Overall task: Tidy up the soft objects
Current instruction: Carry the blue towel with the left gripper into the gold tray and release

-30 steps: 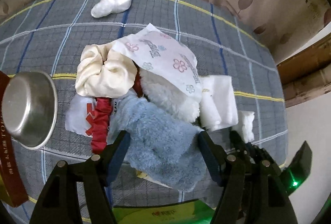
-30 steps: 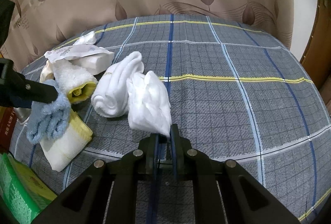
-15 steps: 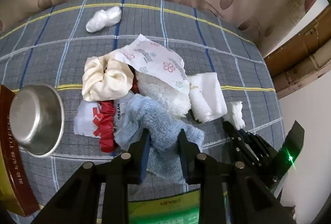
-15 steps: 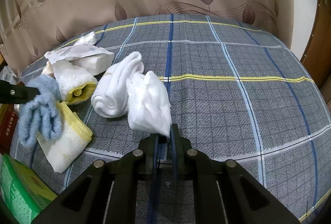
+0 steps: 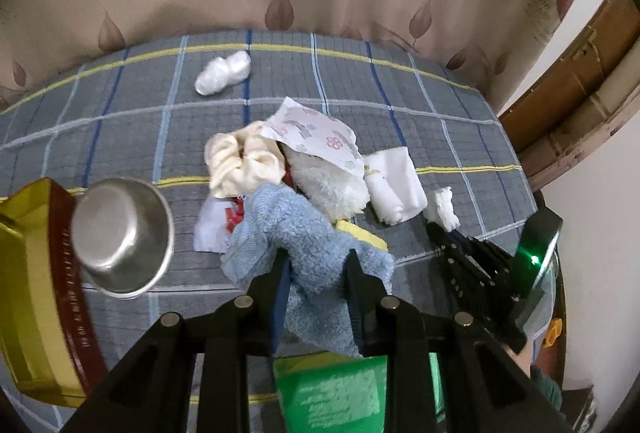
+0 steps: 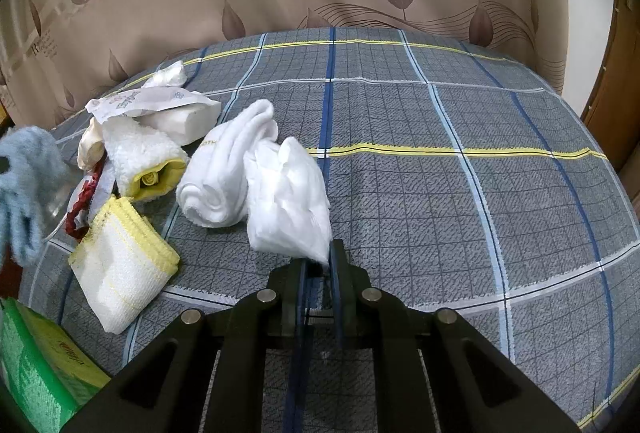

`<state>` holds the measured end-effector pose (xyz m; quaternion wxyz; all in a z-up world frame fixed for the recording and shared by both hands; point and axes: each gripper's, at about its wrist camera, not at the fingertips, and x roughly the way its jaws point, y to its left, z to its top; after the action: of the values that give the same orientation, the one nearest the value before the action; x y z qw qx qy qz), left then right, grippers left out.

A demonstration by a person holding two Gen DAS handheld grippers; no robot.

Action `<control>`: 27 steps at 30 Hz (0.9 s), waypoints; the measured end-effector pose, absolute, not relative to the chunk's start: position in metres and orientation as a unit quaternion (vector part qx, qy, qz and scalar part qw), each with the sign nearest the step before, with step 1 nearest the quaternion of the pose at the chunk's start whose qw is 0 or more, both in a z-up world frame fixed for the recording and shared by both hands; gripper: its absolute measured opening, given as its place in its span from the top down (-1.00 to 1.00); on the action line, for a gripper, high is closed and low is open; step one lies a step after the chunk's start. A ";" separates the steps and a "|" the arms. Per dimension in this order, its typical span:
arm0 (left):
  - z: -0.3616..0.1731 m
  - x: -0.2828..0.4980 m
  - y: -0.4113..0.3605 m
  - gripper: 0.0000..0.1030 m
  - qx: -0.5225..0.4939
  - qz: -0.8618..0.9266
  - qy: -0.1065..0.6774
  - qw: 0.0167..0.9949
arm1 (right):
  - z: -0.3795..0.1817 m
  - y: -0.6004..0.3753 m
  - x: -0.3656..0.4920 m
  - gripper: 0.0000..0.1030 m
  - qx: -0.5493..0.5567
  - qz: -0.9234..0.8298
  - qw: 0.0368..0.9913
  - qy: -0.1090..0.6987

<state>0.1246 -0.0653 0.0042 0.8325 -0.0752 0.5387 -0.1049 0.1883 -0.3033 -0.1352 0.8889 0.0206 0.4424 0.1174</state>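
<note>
The left gripper (image 5: 316, 273), now closed on the blue towel (image 5: 296, 229), is lifting it off the pile, while the right gripper (image 6: 319, 275) is still pinching the white cloth (image 6: 286, 201) on the table.

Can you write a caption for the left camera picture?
Left gripper lifts a fluffy blue towel beside a steel bowl.

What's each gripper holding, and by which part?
Left gripper is shut on the blue towel, pinching a bunched fold near its middle. Right gripper is shut on the white bag, by its near bottom corner.
</note>
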 end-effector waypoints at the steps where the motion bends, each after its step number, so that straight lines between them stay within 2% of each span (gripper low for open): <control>1: 0.008 0.122 -0.063 0.50 -0.070 -0.103 0.536 0.835 | -0.135 -0.304 0.188 0.81 0.021 0.117 0.889 0.442; 7: 0.029 0.108 -0.029 0.50 -0.052 -0.077 0.521 0.848 | -0.135 -0.304 0.188 0.81 0.020 0.117 0.889 0.442; 16: 0.049 0.099 0.062 0.50 -0.047 0.009 0.504 0.862 | -0.135 -0.303 0.188 0.81 0.020 0.117 0.889 0.442; 27: 0.022 0.096 0.164 0.49 -0.046 0.118 0.519 0.846 | -0.136 -0.302 0.188 0.81 0.011 0.113 0.890 0.441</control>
<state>0.0964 0.1639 0.0223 0.8456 -0.0461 0.5186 0.1177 0.1882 -0.3022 -0.1365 0.8900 0.0109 0.4415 0.1133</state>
